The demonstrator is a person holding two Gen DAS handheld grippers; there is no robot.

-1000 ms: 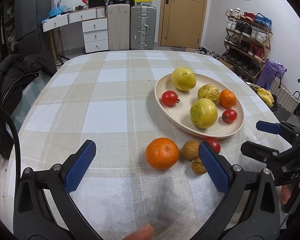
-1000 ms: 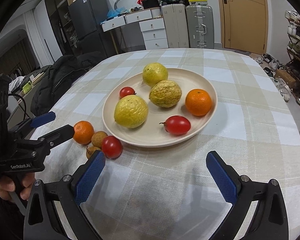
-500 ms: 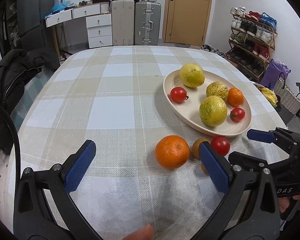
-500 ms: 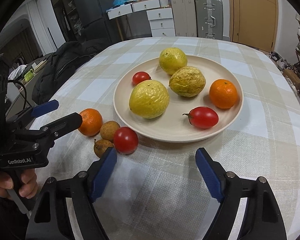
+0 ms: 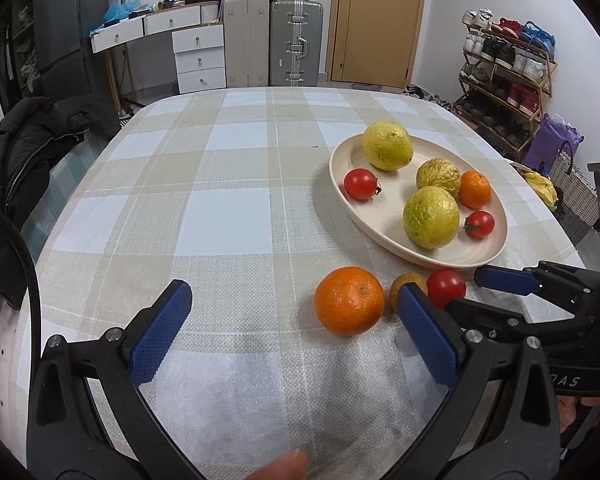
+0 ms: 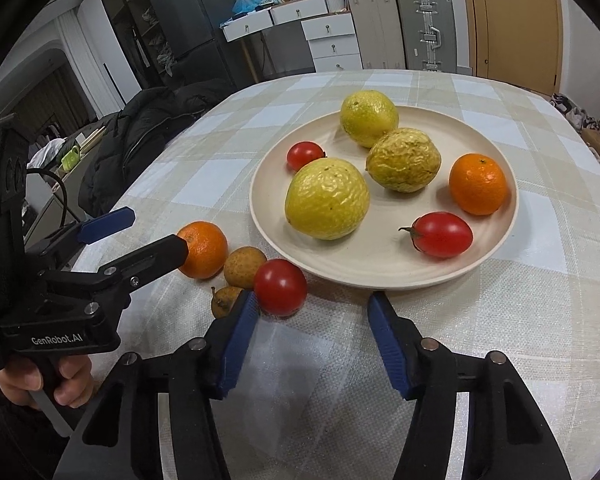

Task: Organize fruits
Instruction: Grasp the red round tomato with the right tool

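A cream plate [image 6: 384, 264] [image 5: 340, 152] holds three yellow wrinkled fruits, two tomatoes and a small orange [image 6: 477, 184]. On the cloth beside it lie a loose orange [image 5: 349, 300] [image 6: 204, 249], two small brown fruits [image 6: 244, 266] [image 6: 226, 300] and a red tomato [image 6: 280, 287] [image 5: 446, 287]. My left gripper [image 5: 292, 324] is open, the loose orange just ahead between its fingers. My right gripper [image 6: 312, 326] is open and empty, its left finger close beside the loose tomato.
The checked tablecloth [image 5: 228, 208] covers a round table. A black jacket [image 5: 24, 152] hangs off the left edge. Suitcases [image 5: 296, 42], drawers and a door stand behind; a shoe rack [image 5: 504, 76] is at the right.
Both grippers have moved forward toward the loose fruits. The right gripper's jaws have narrowed and its left finger now sits beside the tomato.
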